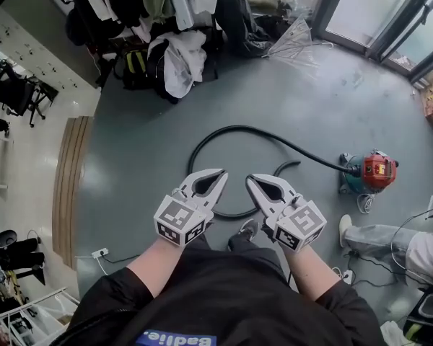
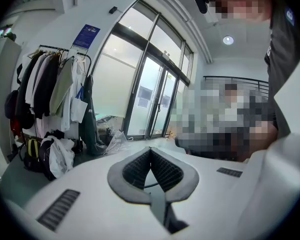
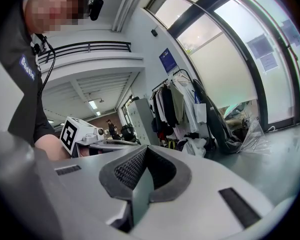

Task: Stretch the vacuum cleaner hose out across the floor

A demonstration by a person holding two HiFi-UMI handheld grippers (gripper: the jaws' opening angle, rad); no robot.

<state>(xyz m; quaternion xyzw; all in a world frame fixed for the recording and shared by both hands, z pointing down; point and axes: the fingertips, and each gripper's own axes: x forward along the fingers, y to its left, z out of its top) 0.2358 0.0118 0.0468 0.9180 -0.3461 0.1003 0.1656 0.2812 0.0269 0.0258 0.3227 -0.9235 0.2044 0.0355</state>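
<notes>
2 grippers are held side by side near the person's body: the left gripper (image 1: 218, 176) and the right gripper (image 1: 251, 182), both with jaws closed together on nothing. 1 black hose (image 1: 231, 130) lies curled in a loop on the grey floor (image 1: 144, 157) just beyond them, running right to 1 red-topped vacuum cleaner (image 1: 372, 171). 1 clothes rack (image 1: 151, 20) stands far left.

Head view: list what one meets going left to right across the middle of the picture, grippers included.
wooden boards → left gripper → right gripper → vacuum cleaner
</notes>
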